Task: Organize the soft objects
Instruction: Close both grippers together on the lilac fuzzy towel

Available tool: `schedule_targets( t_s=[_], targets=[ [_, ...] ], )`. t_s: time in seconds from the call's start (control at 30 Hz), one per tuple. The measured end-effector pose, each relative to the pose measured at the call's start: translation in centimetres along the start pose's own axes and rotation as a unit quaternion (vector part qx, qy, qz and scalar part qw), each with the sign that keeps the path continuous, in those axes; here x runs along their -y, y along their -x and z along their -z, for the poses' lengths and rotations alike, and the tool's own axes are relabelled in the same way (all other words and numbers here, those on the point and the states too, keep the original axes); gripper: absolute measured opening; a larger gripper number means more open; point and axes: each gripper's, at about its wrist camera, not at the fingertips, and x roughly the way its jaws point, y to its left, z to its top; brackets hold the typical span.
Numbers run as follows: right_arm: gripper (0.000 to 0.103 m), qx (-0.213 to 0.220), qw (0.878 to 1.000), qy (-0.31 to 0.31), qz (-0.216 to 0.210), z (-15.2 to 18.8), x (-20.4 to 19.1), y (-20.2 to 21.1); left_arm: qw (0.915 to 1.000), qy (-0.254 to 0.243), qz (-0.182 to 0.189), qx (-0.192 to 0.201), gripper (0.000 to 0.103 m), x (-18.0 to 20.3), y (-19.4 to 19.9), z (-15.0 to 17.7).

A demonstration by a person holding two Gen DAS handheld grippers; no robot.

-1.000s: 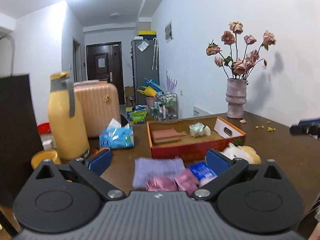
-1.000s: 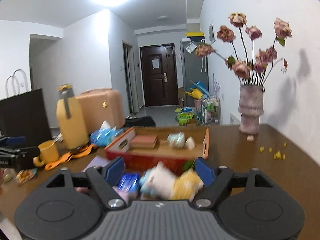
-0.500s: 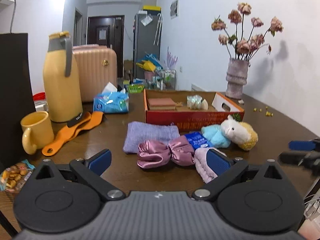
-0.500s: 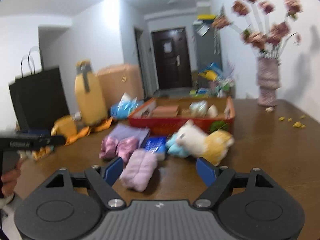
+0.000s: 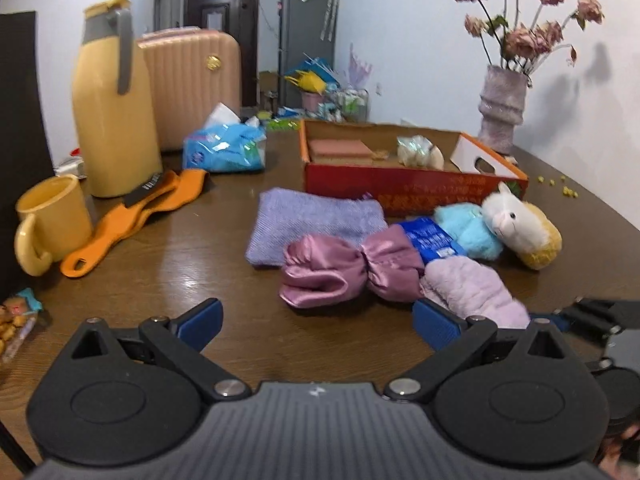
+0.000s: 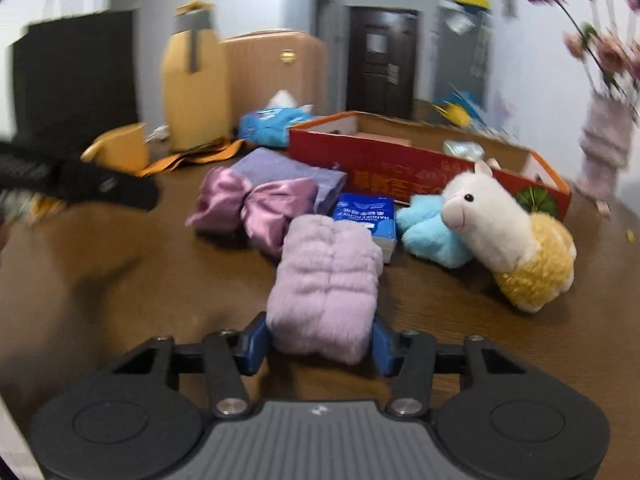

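Note:
Several soft things lie on the brown table in front of a red cardboard box (image 5: pixel 400 188) (image 6: pixel 380 164). They are a purple knit cloth (image 5: pixel 316 216), a pink satin bow (image 5: pixel 348 268) (image 6: pixel 256 204), a light-blue plush (image 5: pixel 468 228) and a white-and-yellow alpaca toy (image 5: pixel 520 232) (image 6: pixel 508 236). A fluffy lilac piece (image 6: pixel 326 276) (image 5: pixel 472 288) lies nearest. My right gripper (image 6: pixel 320 344) is closing its jaws on the near end of it, with both blue pads against its sides. My left gripper (image 5: pixel 318 322) hovers open over bare table just short of the bow.
A blue tissue pack (image 6: pixel 366 214) lies among the soft things. A yellow jug (image 5: pixel 114 112), yellow mug (image 5: pixel 52 220), orange strap (image 5: pixel 136 216) and blue wipes bag (image 5: pixel 224 148) stand at left. A vase of dried roses (image 5: pixel 502 108) is at back right, and a snack packet (image 5: pixel 16 320) lies at the near left edge.
Both grippers have dropped toward the table and tilted down. The right one came up to the fluffy lilac piece and its jaws narrowed around it.

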Motion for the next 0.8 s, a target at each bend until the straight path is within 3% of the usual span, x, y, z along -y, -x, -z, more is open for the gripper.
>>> schedule_targets(
  t_s=[0.1, 0.17, 0.27, 0.33, 0.43, 0.53, 0.8],
  targets=[
    [0.059, -0.002, 0.998, 0.024, 0.054, 0.7, 1.8, 1.5, 0.9993, 0.003, 0.03, -0.02, 0.103, 0.8, -1.3, 0.2],
    [0.059, 0.002, 0.998, -0.004, 0.068, 0.9, 3.6, 2.5, 0.9973, 0.011, 0.063, -0.036, 0.103, 1.6, -2.0, 0.1],
    [0.06, 0.026, 0.997, -0.069, 0.03, 0.8, 6.1, 4.3, 0.9914, 0.022, 0.122, -0.042, 0.103, 2.9, -2.7, -0.2],
    [0.061, 0.045, 0.991, -0.129, -0.008, 0.7, 7.5, 4.6, 0.989, 0.023, 0.141, -0.039, 0.1, 3.9, -3.2, -0.5],
    [0.057, 0.043, 0.977, -0.204, -0.036, 0.2, 8.9, 2.9, 0.99, 0.039, 0.132, -0.032, 0.083, 4.8, -4.6, -1.4],
    [0.042, 0.03, 0.973, -0.23, -0.015, -0.5, 8.8, 0.7, 0.9865, 0.067, 0.14, -0.053, 0.063, 4.9, -6.4, -2.0],
    [0.03, 0.021, 0.968, -0.25, -0.016, 0.4, 8.6, -0.8, 0.9787, 0.067, 0.175, -0.083, 0.037, 5.2, -8.3, -1.3]
  ],
)
